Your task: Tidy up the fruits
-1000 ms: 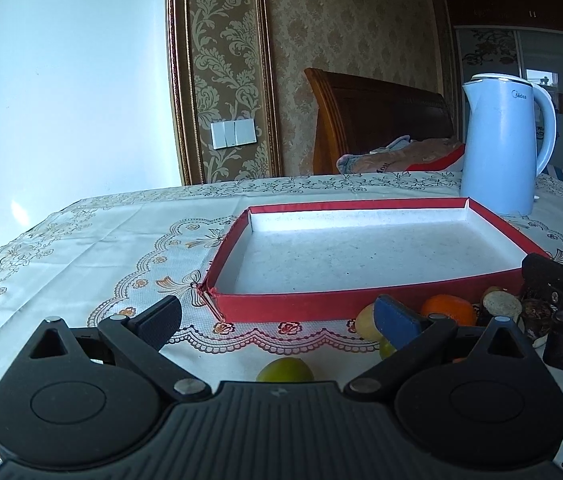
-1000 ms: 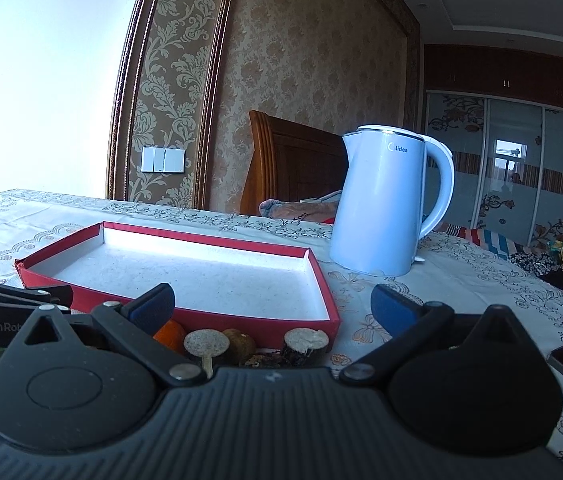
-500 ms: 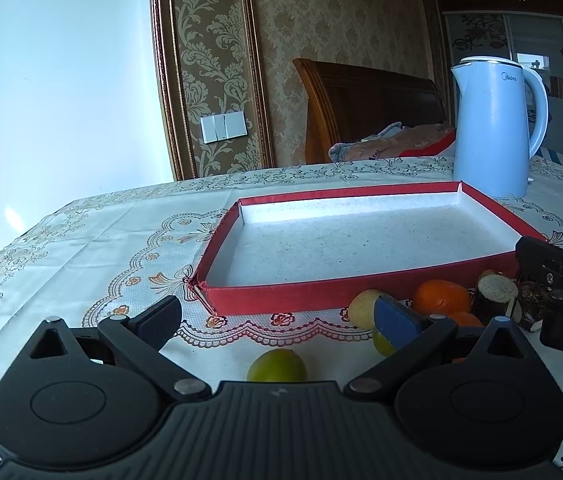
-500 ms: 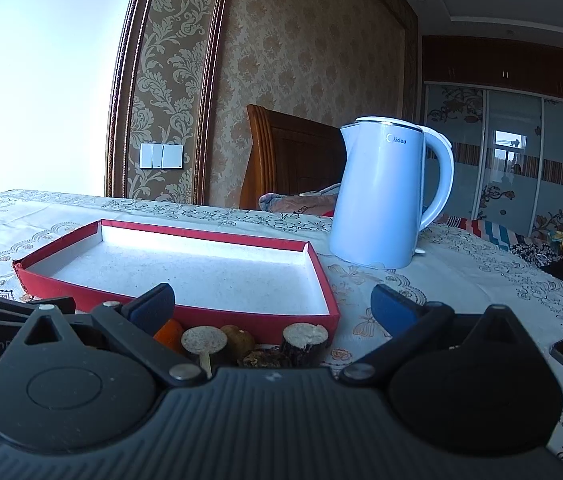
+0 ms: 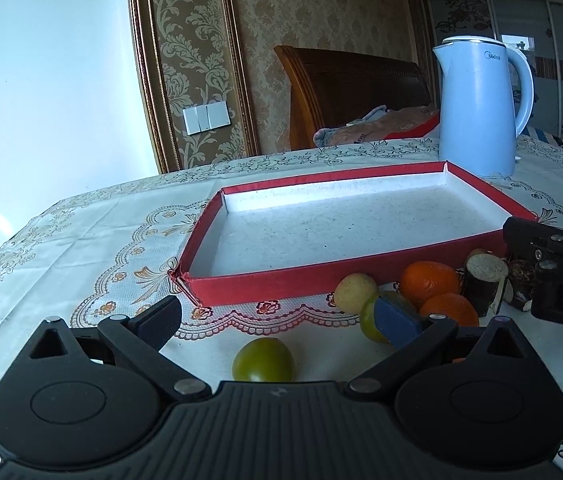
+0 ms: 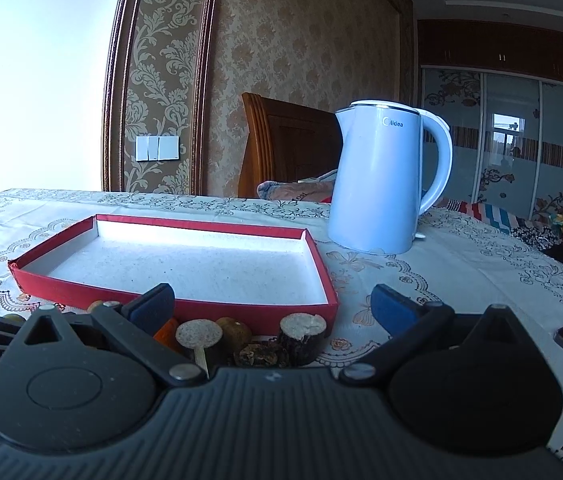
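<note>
On the worktop [image 5: 93, 240], near its front edge, the fruit sits in a loose cluster just outside the front wall of the red tray [image 5: 281, 280]; nothing is in the tray yet. Left gripper [image 5: 277, 320]: jaws spread, empty, with a green fruit [image 5: 263, 360] lying between them and close to the body. Further right: pale yellow fruit [image 5: 355, 293], second green fruit [image 5: 369, 316] partly hidden behind the right blue pad, two oranges [image 5: 429, 282] touching or nearly so, then log-like brown pieces [image 5: 485, 276]. Right gripper [image 6: 273, 306]: jaws spread, empty, low over the brown pieces and a mushroom-shaped item [image 6: 199, 334], just short of the tray's front right corner. Risks as I see them: round fruit rolls, so an off-centre close on the green one could squirt it out toward the worktop's front edge. The tray wall looks like thin card, already split at the front left corner; clipping it on the lift-over could shove or tip the tray. The two grippers are near each other at the cluster, so there is collision risk if both go in. The kettle [image 6: 377, 184] stands beyond the tray's far right corner, so a wide swing could hit it.
</note>
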`<action>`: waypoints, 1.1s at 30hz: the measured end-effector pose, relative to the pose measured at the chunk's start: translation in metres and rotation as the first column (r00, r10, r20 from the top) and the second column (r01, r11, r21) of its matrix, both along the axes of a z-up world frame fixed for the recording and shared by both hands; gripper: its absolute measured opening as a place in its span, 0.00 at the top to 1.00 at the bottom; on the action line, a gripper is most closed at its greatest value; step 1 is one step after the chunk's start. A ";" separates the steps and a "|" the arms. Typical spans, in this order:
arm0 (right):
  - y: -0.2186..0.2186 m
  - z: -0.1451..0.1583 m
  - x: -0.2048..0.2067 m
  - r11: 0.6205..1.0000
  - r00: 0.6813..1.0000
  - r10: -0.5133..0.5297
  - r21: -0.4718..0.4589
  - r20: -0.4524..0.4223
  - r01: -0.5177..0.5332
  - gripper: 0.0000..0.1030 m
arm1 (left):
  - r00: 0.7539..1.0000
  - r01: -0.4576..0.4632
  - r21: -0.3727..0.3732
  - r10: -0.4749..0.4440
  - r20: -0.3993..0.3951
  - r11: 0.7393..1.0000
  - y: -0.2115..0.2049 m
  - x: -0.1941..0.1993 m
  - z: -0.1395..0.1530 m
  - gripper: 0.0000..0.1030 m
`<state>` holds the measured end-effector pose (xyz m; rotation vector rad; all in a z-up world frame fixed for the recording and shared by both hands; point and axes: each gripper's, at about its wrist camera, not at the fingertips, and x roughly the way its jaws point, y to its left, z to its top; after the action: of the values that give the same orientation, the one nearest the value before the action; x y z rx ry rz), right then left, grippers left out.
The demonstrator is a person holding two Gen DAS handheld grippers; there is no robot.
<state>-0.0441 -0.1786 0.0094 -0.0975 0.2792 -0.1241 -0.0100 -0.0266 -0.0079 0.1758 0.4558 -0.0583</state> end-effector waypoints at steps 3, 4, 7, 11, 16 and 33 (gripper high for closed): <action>-0.001 0.000 0.001 1.000 1.000 -0.001 0.003 -0.002 0.002 0.00 | 1.000 0.000 -0.003 0.000 -0.001 1.000 0.000 0.000 0.000 0.00; -0.001 0.000 0.001 1.000 1.000 -0.002 0.004 -0.004 0.002 0.00 | 1.000 -0.002 -0.004 0.002 -0.005 1.000 0.001 0.000 0.000 0.00; -0.001 -0.001 0.002 1.000 1.000 -0.004 0.008 -0.007 0.005 0.00 | 1.000 -0.004 -0.005 0.004 -0.006 1.000 0.001 0.001 0.000 0.00; -0.002 -0.001 0.003 1.000 1.000 -0.007 0.014 -0.014 0.008 0.00 | 1.000 -0.003 -0.002 0.003 -0.013 1.000 0.000 0.002 0.000 0.00; -0.004 -0.001 0.005 1.000 1.000 -0.012 0.021 -0.020 0.013 0.00 | 1.000 -0.003 0.000 0.003 -0.016 1.000 0.000 0.002 0.000 0.00; -0.078 -0.006 -0.029 0.984 0.989 0.000 0.178 -0.146 0.026 0.00 | 0.999 -0.045 -0.093 0.044 -0.015 0.995 0.019 0.002 0.004 0.00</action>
<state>-0.0732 -0.2566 0.0038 0.0750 0.4351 -0.1041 -0.0079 -0.0072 -0.0042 0.0730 0.4691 -0.0370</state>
